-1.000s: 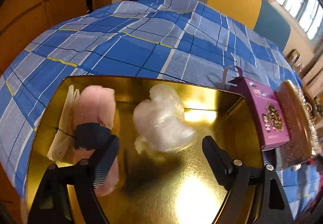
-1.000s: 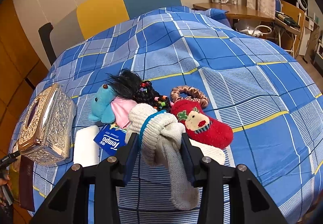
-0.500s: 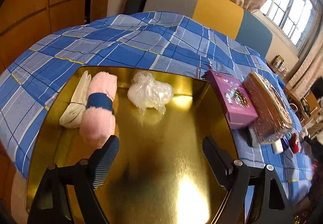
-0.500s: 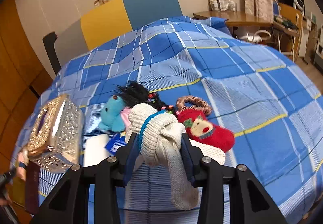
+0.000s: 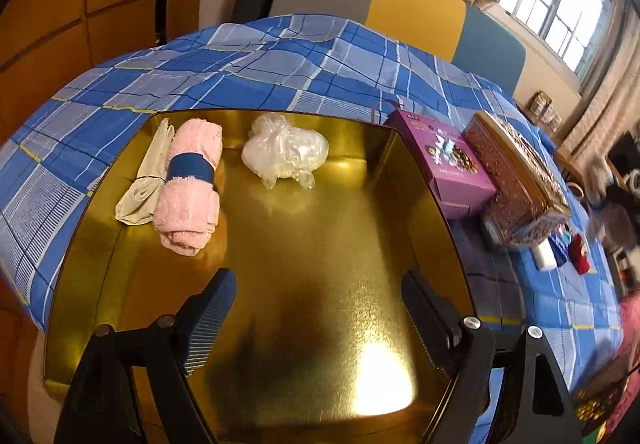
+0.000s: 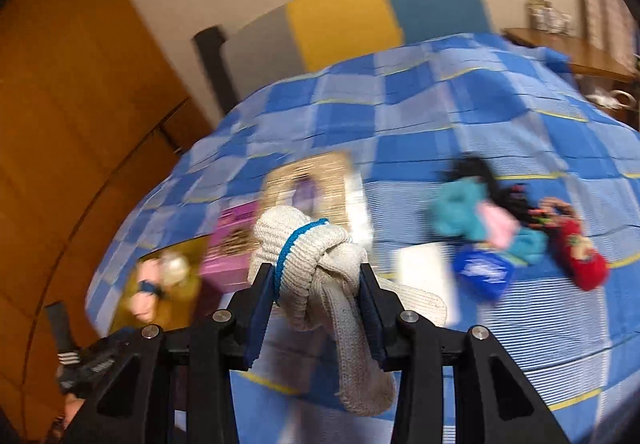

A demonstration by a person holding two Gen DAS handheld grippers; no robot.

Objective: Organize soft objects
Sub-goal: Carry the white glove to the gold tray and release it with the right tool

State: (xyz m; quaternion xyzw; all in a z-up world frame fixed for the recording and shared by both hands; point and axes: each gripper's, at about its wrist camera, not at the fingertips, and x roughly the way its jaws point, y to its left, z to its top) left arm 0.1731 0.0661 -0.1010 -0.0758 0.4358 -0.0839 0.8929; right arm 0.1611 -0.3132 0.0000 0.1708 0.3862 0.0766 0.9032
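Note:
In the left wrist view a gold tray (image 5: 404, 180) lies on the blue checked cloth. In it are a rolled pink towel with a blue band (image 5: 190, 184), a cream cloth (image 5: 146, 176) and a clear plastic bundle (image 5: 286, 150). My left gripper (image 5: 318, 296) is open and empty above the tray's near half. In the blurred right wrist view my right gripper (image 6: 316, 284) is shut on a knotted cream knit glove (image 6: 308, 256) and holds it in the air. The tray (image 6: 180, 292) shows at lower left.
A purple box (image 5: 440, 160) and an ornate metal tissue box (image 5: 516, 172) stand right of the tray. A teal plush toy (image 6: 460, 212), black hair ties (image 6: 488, 184), a red sock (image 6: 580, 260), a blue tissue pack (image 6: 480, 268) and a white block (image 6: 424, 276) lie on the cloth.
My left gripper has pulled back and risen from the tray, staying open. My right gripper has swung left with the glove, so the tray and boxes have come into its view.

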